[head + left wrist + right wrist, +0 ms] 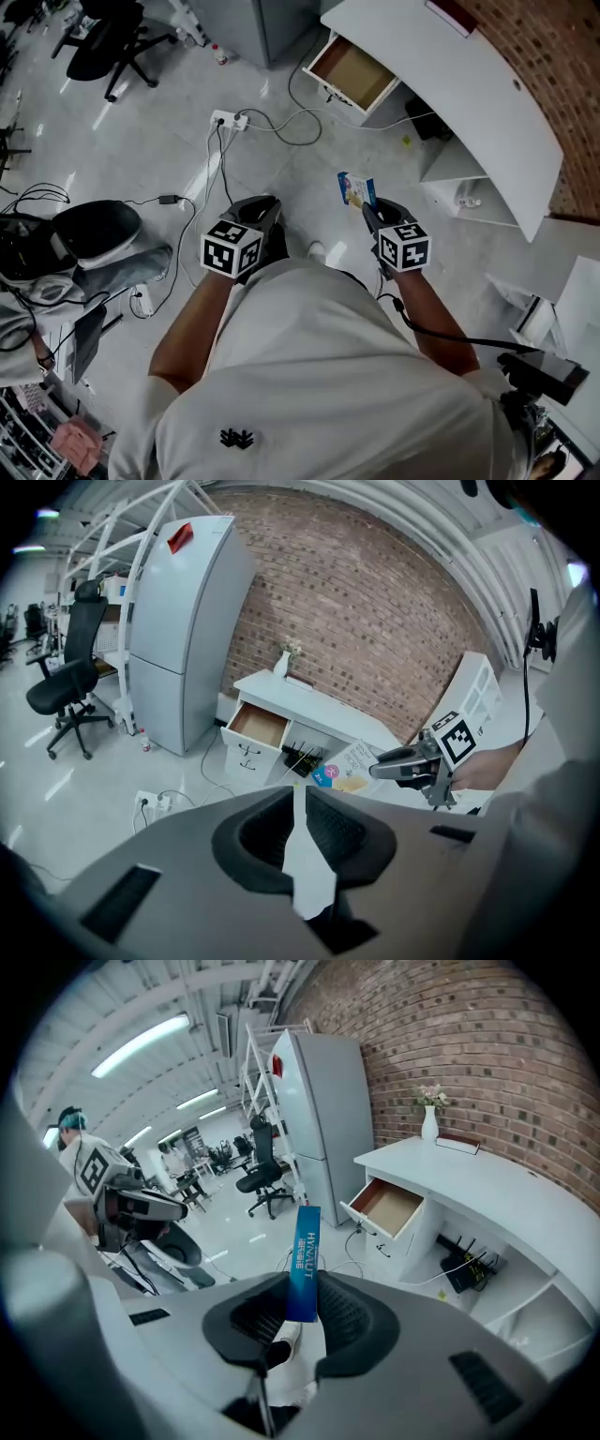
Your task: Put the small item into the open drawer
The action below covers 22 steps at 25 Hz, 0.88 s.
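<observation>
My right gripper (368, 208) is shut on a small blue and white box (356, 190), held up over the floor. In the right gripper view the box (304, 1260) stands edge-on between the pads of that gripper (305, 1302). The open drawer (352, 73) sticks out from under the white curved desk (487, 112), well ahead of both grippers; it shows a bare wooden bottom (389, 1206). My left gripper (262, 206) hangs beside the right one, jaws together with nothing in them (300, 803). Its view catches the right gripper (403, 764) with the box (347, 766).
A grey fridge (323, 1119) stands left of the desk. A power strip (228, 119) with loose cables lies on the floor between me and the drawer. An office chair (108, 42) is far left, a black bag (94, 230) near left. A vase (429, 1121) tops the desk.
</observation>
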{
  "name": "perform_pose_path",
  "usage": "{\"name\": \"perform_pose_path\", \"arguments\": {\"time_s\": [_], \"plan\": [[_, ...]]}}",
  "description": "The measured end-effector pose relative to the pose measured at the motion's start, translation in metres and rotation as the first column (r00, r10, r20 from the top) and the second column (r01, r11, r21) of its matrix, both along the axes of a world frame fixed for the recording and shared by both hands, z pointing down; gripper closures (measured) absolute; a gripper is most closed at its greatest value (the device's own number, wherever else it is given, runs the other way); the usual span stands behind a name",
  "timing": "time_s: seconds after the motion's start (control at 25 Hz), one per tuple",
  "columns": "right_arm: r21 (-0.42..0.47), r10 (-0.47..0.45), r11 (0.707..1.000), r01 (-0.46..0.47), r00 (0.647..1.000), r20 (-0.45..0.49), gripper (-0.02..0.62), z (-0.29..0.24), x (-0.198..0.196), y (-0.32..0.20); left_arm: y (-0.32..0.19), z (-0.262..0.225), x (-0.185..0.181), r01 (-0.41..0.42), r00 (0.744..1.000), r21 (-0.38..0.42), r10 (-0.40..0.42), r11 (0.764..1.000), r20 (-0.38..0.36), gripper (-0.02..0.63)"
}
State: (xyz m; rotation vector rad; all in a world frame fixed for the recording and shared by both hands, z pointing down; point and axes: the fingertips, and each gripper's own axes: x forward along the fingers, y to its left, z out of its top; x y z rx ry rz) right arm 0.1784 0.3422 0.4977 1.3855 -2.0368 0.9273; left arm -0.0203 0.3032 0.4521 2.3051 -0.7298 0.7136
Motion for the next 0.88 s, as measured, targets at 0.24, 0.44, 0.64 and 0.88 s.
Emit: {"name": "perform_pose_path", "arguments": {"time_s": [0.24,0.44,0.64,0.88], "plan": [[0.035,0.103,0.994,-0.101,0.993,-0.056,0.486,-0.012,-0.007,-0.108,-0.097,-0.011,-0.021,-0.057,0.998,0.014,0.057,0.998,-0.032,0.552],[0.056,0.188,0.981,-0.184,0.978,-0.086,0.485,-0.007,-0.016,-0.182,-0.160,-0.008,-0.058,-0.072,0.997,0.014,0.072,0.997,-0.039,0.552],[0.074,0.233,0.971,-0.225,0.966,-0.116,0.485,0.007,-0.018,-0.243,-0.204,-0.003,-0.087,-0.039,0.998,0.002,0.039,0.999,-0.039,0.552],[0.084,0.254,0.966,-0.244,0.958,-0.136,0.485,0.031,0.007,-0.324,-0.250,0.006,-0.086,0.030,0.999,-0.026,-0.031,0.999,-0.028,0.552]]}}
